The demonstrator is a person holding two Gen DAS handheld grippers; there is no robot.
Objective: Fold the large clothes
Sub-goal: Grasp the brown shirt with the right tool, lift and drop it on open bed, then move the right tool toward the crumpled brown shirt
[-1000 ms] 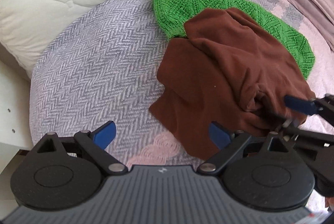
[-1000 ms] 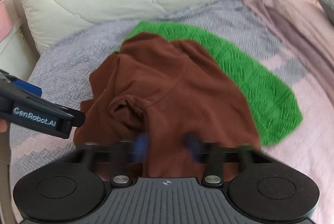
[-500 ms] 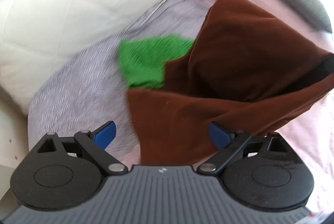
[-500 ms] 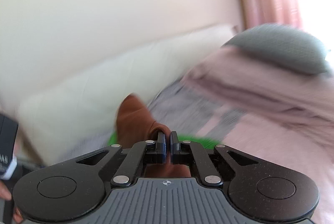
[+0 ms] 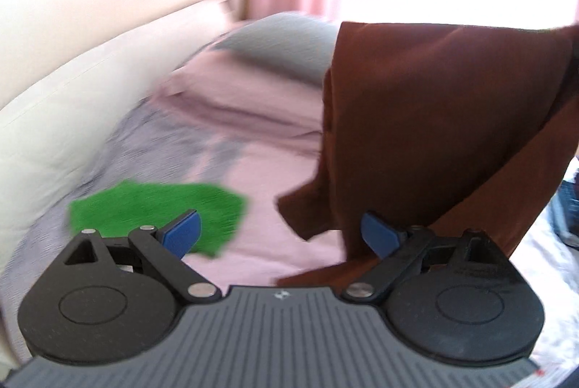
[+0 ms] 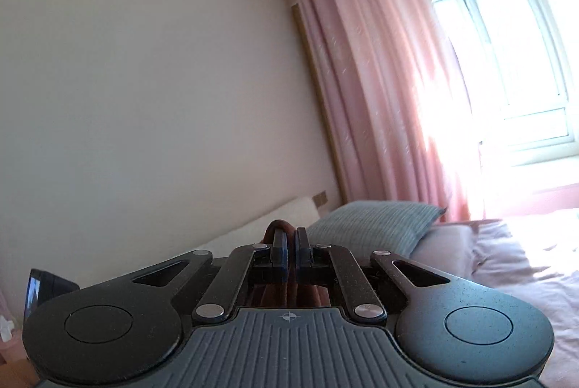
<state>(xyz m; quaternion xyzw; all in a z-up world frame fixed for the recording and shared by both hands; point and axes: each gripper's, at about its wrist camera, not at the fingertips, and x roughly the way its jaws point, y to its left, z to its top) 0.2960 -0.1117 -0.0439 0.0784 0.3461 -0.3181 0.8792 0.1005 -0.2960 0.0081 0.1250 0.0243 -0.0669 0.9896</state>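
A brown garment (image 5: 434, 127) hangs in the air above the bed at the right of the left wrist view, its lower edge draped behind the right blue fingertip. My left gripper (image 5: 280, 230) is open with nothing pinched between its pads. In the right wrist view my right gripper (image 6: 291, 238) points level at the wall and is shut on a fold of the brown garment (image 6: 277, 227), which bulges out just past the pads. A green knitted garment (image 5: 152, 210) lies flat on the bed below the left gripper.
The bed (image 5: 260, 178) has a pink and grey herringbone cover, a cream padded headboard (image 5: 72, 91) and a grey pillow (image 6: 369, 225). Pink curtains (image 6: 380, 80) hang beside a bright window (image 6: 506, 62). A dark device (image 6: 43, 286) stands at the left edge.
The right gripper shut on the brown garment and lifted it off the bed, swinging from looking down to level. The left gripper also rose and tilted up, staying open.
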